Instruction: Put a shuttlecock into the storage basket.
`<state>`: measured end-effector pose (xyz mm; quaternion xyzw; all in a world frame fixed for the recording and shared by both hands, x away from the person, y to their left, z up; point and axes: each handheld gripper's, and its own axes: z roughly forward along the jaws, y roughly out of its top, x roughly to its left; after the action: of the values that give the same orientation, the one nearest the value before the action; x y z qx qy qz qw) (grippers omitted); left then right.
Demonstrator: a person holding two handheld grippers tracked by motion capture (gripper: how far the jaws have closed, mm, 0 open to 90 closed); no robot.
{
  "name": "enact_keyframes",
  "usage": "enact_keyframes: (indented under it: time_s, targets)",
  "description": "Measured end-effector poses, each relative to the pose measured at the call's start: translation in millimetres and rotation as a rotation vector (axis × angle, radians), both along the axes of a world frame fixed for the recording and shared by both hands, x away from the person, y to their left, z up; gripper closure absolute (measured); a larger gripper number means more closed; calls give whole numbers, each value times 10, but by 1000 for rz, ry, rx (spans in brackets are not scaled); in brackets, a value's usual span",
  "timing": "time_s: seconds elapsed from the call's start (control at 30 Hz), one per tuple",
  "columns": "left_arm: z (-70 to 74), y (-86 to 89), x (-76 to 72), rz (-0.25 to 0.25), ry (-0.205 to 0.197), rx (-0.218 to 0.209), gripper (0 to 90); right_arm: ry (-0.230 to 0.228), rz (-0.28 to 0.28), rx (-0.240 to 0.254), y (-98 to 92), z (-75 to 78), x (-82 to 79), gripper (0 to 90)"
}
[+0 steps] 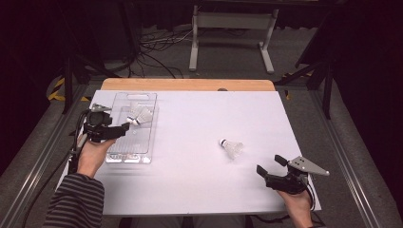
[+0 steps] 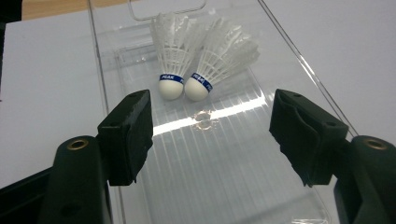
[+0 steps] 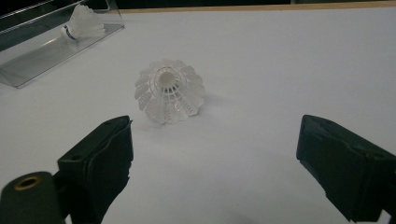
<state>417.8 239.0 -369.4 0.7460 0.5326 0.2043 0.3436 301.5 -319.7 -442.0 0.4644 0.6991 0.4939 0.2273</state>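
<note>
The right gripper (image 3: 215, 163), jaws spread and empty, faces a lone shuttlecock (image 3: 169, 91) lying on the white table (image 1: 199, 180), skirt toward it, cork pointing away, while farther off the left gripper (image 2: 212, 135) gapes over the clear tray (image 2: 224, 186).

A white sheet (image 1: 190, 175) covers most of the wooden table (image 1: 187, 84). At the top centre of the frame, a white metal frame (image 1: 233, 28) stands on grey floor, black cables (image 1: 157, 45) left of it.
</note>
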Motion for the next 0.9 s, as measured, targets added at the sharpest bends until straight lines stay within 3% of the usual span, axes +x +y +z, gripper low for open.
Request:
enact_keyframes:
  time_s: [0.4,0.57,0.9]
  targets:
    - [10,18,-130,-11,-33,-24,303,-3,6,-1,8,3,-9,115]
    - [-2,14,-225,-22,-80,-34,303,-4,8,-3,16,6,-8,116]
    - [-46,43,-382,-37,-117,-73,302,-8,12,-5,20,11,-10,119]
